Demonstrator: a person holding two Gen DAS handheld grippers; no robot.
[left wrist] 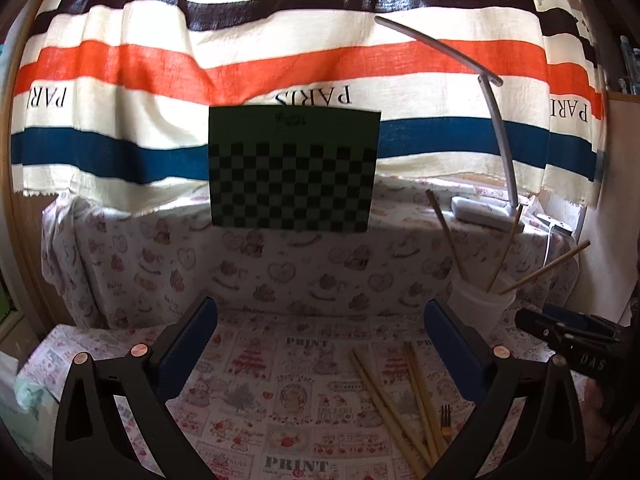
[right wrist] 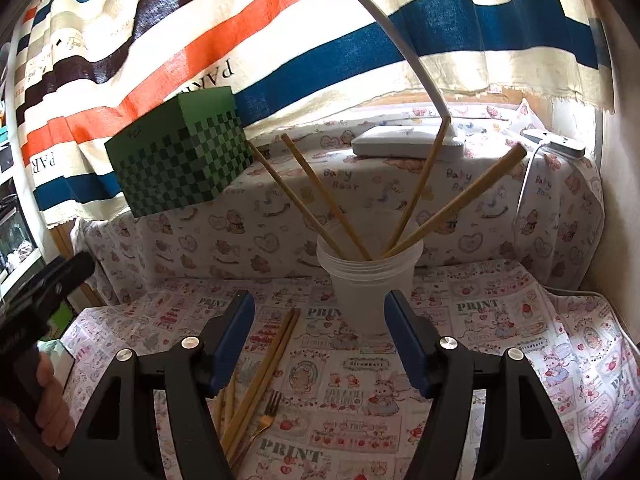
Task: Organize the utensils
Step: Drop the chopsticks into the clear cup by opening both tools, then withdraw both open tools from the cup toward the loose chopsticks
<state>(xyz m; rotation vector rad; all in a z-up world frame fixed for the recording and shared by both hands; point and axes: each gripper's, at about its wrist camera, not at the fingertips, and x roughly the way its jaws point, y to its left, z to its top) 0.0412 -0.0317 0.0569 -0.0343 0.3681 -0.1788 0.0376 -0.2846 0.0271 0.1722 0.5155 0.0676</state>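
You are looking at a striped curtain showing "PARIS" upside down several times and "HERMES" near its top edge. The tablecloth is repeating "PRINT" in block letters. The backrest cover is showing "Baby Bear" in small script.

Four chopsticks lean in the translucent cup; the right hand-held gripper gapes empty before it.
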